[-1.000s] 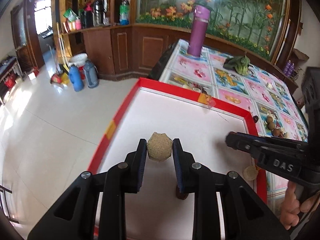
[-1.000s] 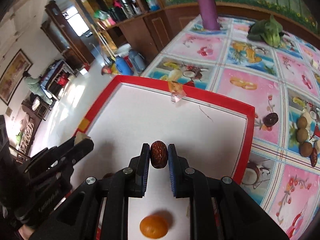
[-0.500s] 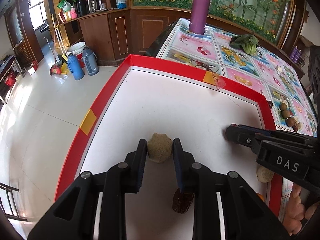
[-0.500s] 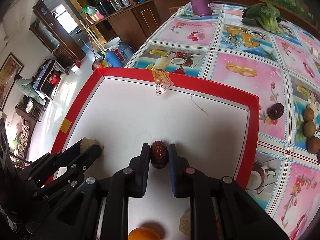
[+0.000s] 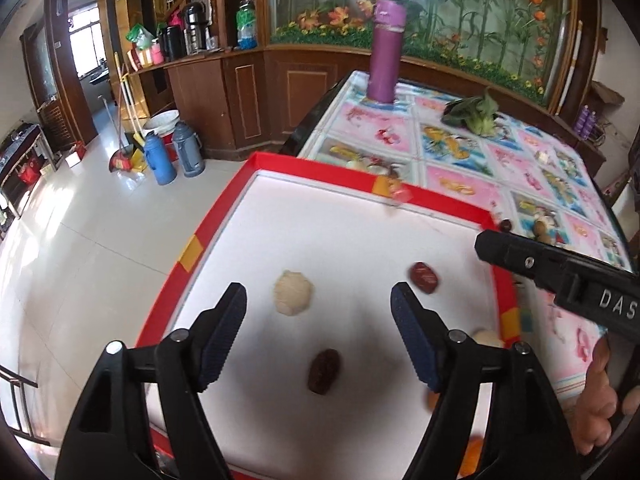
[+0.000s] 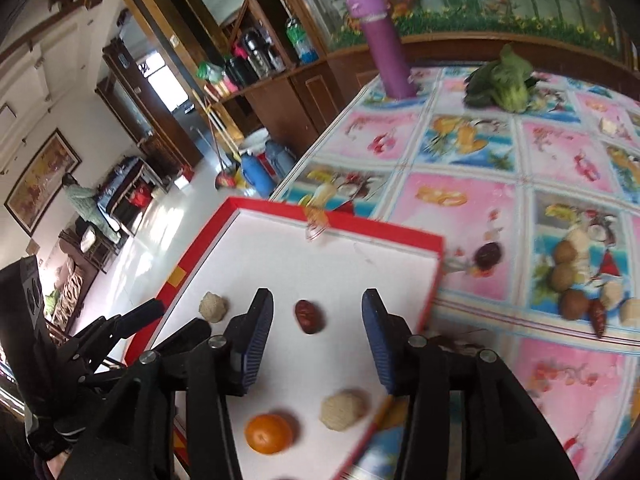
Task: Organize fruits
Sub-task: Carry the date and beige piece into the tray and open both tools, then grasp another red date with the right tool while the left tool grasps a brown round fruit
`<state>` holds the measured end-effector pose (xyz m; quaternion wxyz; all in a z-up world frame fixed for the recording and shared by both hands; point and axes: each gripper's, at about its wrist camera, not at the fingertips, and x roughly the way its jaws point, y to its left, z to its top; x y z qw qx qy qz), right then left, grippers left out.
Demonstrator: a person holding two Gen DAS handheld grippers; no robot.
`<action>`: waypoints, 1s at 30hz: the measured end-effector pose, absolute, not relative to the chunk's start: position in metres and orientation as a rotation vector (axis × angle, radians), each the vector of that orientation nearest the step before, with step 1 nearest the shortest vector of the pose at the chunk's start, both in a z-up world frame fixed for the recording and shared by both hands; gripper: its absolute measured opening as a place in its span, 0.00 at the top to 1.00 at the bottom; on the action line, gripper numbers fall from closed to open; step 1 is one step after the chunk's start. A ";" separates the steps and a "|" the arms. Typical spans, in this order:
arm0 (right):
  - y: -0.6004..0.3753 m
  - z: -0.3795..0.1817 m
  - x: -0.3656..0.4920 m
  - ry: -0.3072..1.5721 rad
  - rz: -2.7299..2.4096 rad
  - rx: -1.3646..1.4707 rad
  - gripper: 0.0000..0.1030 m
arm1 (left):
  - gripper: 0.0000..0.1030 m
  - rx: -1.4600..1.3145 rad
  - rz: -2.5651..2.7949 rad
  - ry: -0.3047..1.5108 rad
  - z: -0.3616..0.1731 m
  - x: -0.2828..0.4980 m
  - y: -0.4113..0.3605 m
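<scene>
Both claws gape empty, left claw and right claw; on the red-rimmed white tray lie a beige fruit and two dates; an orange sits partly blurred; floral bench behind; tiled floor.

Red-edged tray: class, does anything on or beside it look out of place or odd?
Yes. A dark red fruit lies alone on the tablecloth just past the tray corner, apart from the other loose fruits. Clear tape curls off the rim.
</scene>
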<state>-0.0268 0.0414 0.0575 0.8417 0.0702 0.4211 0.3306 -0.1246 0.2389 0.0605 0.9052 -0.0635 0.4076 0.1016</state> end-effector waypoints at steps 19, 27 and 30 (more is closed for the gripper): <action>-0.156 0.022 -0.030 0.888 0.409 0.275 0.54 | 0.25 0.043 -0.138 0.866 0.063 -0.137 0.078; -0.151 0.015 -0.030 0.896 0.455 0.241 0.54 | 0.24 0.073 -0.162 0.914 0.051 -0.130 0.061; -0.141 0.016 -0.023 0.885 0.475 0.204 0.54 | 0.24 0.072 -0.153 0.913 0.052 -0.127 0.062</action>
